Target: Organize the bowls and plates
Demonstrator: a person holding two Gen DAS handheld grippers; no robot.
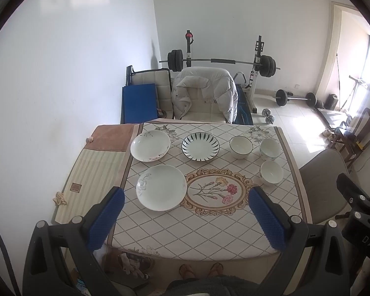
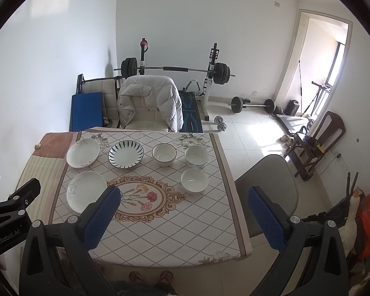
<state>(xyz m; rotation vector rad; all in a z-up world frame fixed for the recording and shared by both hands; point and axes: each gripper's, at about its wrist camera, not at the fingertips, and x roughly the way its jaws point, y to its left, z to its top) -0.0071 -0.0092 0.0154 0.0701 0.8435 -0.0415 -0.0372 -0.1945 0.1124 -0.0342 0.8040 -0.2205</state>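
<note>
left tool (image 1: 186, 215) spread wide, empty | right tool (image 2: 185, 215) spread wide, empty

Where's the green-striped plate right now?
The green-striped plate sits in the table's far row, between the floral white plate on its left and the dark-rimmed bowl on its right.

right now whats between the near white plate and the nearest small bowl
Only bare tablecloth: its printed oval flower medallion fills the stretch between the near white plate and the nearest small bowl, seen in both wrist views.
</note>
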